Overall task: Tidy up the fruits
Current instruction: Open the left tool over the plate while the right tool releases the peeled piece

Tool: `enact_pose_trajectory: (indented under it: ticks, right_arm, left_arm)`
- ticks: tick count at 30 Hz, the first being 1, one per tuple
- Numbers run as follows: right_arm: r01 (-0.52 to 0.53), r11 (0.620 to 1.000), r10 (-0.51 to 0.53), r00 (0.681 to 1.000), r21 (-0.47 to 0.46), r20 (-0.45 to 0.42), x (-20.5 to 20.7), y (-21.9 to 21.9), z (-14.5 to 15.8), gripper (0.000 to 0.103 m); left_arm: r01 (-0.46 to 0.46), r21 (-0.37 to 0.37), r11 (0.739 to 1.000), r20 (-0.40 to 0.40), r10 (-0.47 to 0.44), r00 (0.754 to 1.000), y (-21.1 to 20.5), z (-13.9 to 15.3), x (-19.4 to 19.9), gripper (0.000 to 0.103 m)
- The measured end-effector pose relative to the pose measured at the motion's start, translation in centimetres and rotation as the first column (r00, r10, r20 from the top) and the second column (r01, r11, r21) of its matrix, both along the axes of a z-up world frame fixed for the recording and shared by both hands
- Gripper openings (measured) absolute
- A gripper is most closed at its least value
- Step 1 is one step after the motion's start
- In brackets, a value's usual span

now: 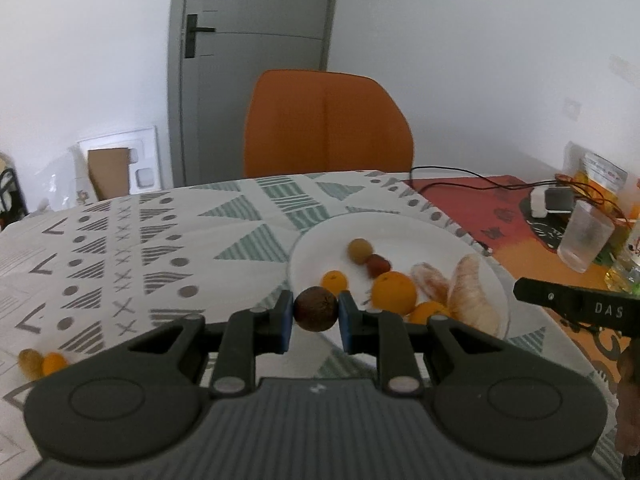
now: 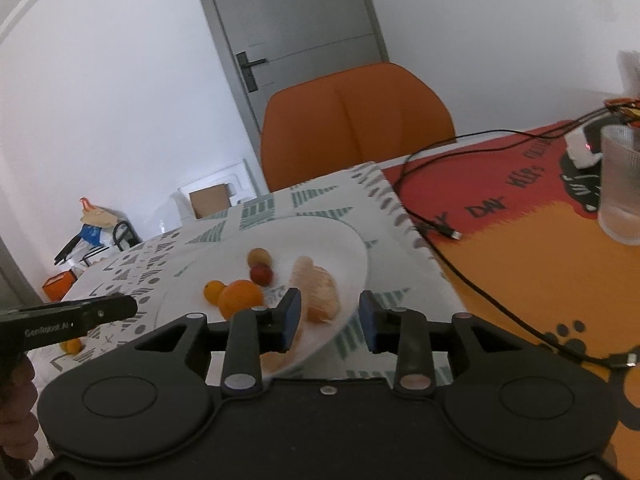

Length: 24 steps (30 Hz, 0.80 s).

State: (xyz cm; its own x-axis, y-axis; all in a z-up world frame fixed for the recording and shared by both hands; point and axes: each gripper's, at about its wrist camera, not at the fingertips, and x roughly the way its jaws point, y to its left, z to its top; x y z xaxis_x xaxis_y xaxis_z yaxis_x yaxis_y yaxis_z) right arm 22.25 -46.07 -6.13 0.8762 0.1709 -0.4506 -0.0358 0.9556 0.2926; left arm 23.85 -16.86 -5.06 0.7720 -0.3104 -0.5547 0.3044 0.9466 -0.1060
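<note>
Left tongs [image 1: 315, 312] clamped on a dark brown round fruit [image 1: 315, 309], both blue pads against its sides, held just short of the white plate [image 1: 320, 240] rim at its 7 o'clock.

Right tongs [image 2: 329, 314] apart, nothing between the pads; no earlier frame to compare. They hang over the plate's near edge, with the peeled citrus piece [image 2: 318, 294] just beyond the left pad.

Plate contents, left wrist view:
- tan-green small fruit [image 1: 359, 250] near centre, about 12 o'clock of the pile
- dark red fruit [image 1: 378, 265] touching it at its 5 o'clock
- small orange [image 1: 334, 281] at 9 o'clock
- large orange [image 1: 394, 293] in the middle
- another orange [image 1: 430, 312] at 5 o'clock, partly hidden
- two peeled citrus pieces at 3 o'clock, the bigger one [image 1: 472, 296] lying along the right rim

Off the plate: two small fruits, one yellow-brown [image 1: 30, 361] and one orange [image 1: 54, 363], touching, on the patterned cloth [image 1: 160, 240] at the worktop's far left.

Ribbed glass [image 1: 584, 236] at 2 o'clock of the plate, on the red-orange mat [image 1: 520, 248]; looks empty, not certain.
</note>
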Motion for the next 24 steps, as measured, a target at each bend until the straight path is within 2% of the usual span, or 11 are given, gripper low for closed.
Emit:
enact_pose_trajectory:
  ticks: [10,15,18,23,24]
  right_arm:
    - [0.021,1.0,-0.021,1.0,0.015,0.001,-0.8,-1.2,-0.1,0.039]
    - [0.005,1.0,-0.005,1.0,0.018,-0.002,-0.9,-0.8,-0.3,0.043]
    - [-0.009,1.0,0.009,1.0,0.018,-0.001,-1.0,-0.3,-0.2,0.044]
    - [-0.023,1.0,0.023,1.0,0.013,0.007,-1.3,0.5,0.0,0.05]
    - [-0.026,1.0,0.026,1.0,0.013,0.007,-1.3,0.6,0.0,0.05]
  left_arm:
    - [0.045,0.011,0.999,0.003,-0.045,0.999,-2.4,0.3,0.3,0.022]
    - [0.043,0.042,0.998,0.0,-0.043,0.999,-2.4,0.3,0.0,0.027]
    - [0.024,0.045,0.999,-0.016,-0.023,1.0,-1.8,0.2,-0.2,0.037]
    - [-0.022,0.054,0.998,0.003,0.022,1.0,-0.5,0.5,-0.8,0.065]
    - [-0.029,0.058,0.998,0.009,0.029,1.0,-0.4,0.6,-0.9,0.068]
